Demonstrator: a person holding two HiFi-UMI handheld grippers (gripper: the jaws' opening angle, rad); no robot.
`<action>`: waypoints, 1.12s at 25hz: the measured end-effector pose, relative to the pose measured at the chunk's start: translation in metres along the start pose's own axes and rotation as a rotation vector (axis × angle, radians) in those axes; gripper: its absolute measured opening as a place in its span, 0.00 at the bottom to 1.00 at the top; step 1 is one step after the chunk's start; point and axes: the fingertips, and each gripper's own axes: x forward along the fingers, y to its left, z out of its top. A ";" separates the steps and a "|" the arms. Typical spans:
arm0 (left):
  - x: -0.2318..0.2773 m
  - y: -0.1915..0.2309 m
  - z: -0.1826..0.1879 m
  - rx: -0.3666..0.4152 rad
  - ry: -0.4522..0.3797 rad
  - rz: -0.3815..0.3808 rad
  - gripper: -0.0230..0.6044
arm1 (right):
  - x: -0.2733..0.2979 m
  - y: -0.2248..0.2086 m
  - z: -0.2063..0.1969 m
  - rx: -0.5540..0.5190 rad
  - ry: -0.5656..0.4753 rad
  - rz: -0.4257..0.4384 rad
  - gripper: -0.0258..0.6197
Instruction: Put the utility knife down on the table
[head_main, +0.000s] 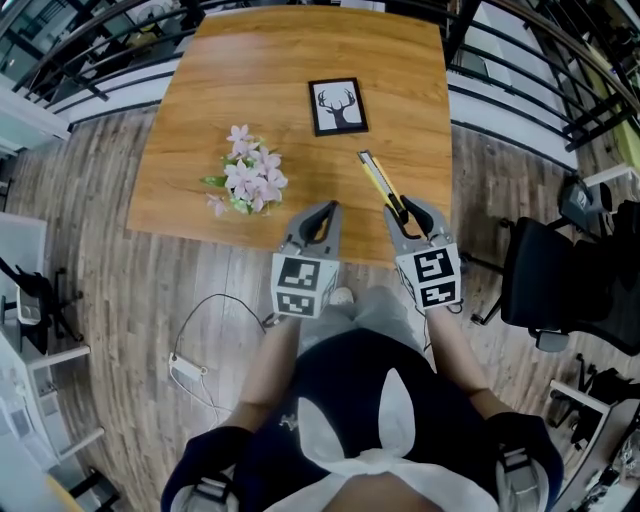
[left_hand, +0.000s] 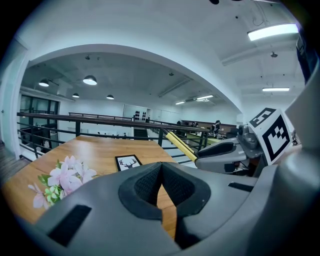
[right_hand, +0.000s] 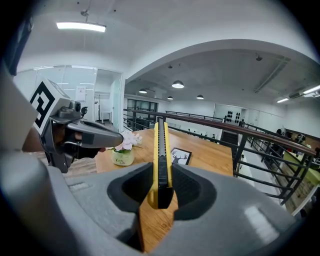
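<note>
The utility knife (head_main: 378, 180) is yellow with a black slider and sticks out forward from my right gripper (head_main: 405, 212), which is shut on its rear end. It hangs above the near right part of the wooden table (head_main: 300, 60). In the right gripper view the knife (right_hand: 161, 160) stands on edge between the pads and points away over the table. My left gripper (head_main: 330, 208) hovers beside it at the table's front edge, its jaws shut with nothing between them. From the left gripper view the knife (left_hand: 179, 145) shows at the right.
A small bunch of pink flowers (head_main: 250, 180) lies left of the left gripper. A framed deer picture (head_main: 338, 106) rests further back on the table. A black office chair (head_main: 560, 280) stands to the right of the table, and a white cable (head_main: 190, 370) lies on the wood floor.
</note>
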 end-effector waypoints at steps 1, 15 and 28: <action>0.001 0.000 -0.002 -0.001 0.002 0.000 0.06 | 0.001 0.001 -0.002 -0.002 0.006 0.003 0.22; 0.004 -0.001 -0.017 -0.013 0.029 -0.004 0.06 | 0.014 0.015 -0.028 0.000 0.077 0.047 0.22; 0.004 -0.002 -0.023 -0.017 0.041 0.001 0.06 | 0.023 0.020 -0.049 -0.012 0.111 0.068 0.22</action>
